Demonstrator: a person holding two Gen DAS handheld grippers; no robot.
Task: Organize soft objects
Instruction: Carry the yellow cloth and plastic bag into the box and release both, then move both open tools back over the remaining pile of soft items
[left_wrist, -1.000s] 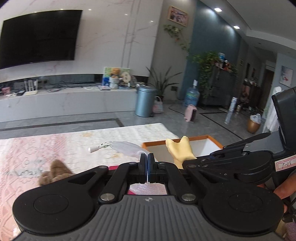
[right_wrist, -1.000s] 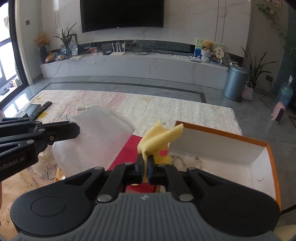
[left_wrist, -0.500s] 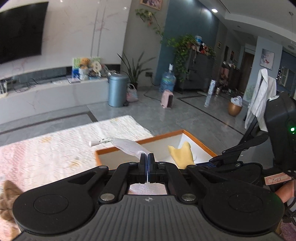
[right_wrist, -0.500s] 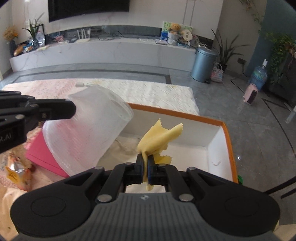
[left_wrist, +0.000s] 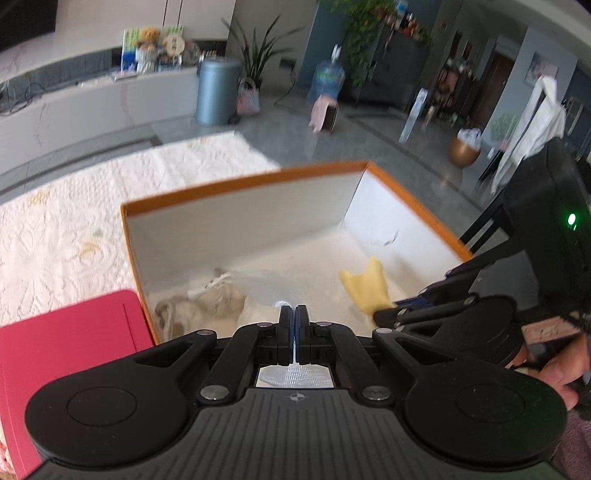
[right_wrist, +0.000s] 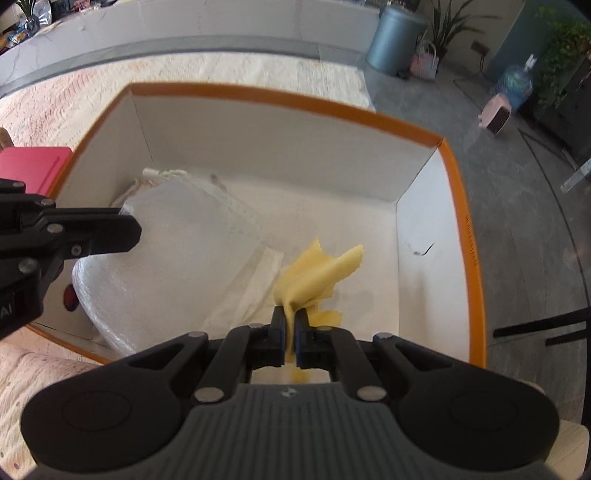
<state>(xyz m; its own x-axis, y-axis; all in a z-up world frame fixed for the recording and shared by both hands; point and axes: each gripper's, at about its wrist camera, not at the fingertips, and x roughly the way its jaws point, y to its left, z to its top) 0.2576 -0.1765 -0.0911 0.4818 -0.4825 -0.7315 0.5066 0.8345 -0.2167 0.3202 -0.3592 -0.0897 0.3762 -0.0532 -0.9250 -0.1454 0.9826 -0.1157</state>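
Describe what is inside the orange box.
The orange box holds beige fabric in its left corner. The white bag and yellow cloth, both gripped, hang over it, covering part of the floor.

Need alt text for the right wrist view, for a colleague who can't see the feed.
The right gripper is shut on a yellow cloth above the open orange-rimmed box. On the left, the left gripper holds a translucent white bag over the box, where a crumpled white item lies.

The left gripper (left_wrist: 294, 314) has its jaws pinched together, pointing forward and down. Just to its right, the right gripper (right_wrist: 290, 321) is likewise clamped, with a hand (left_wrist: 561, 369) gripping its handle.
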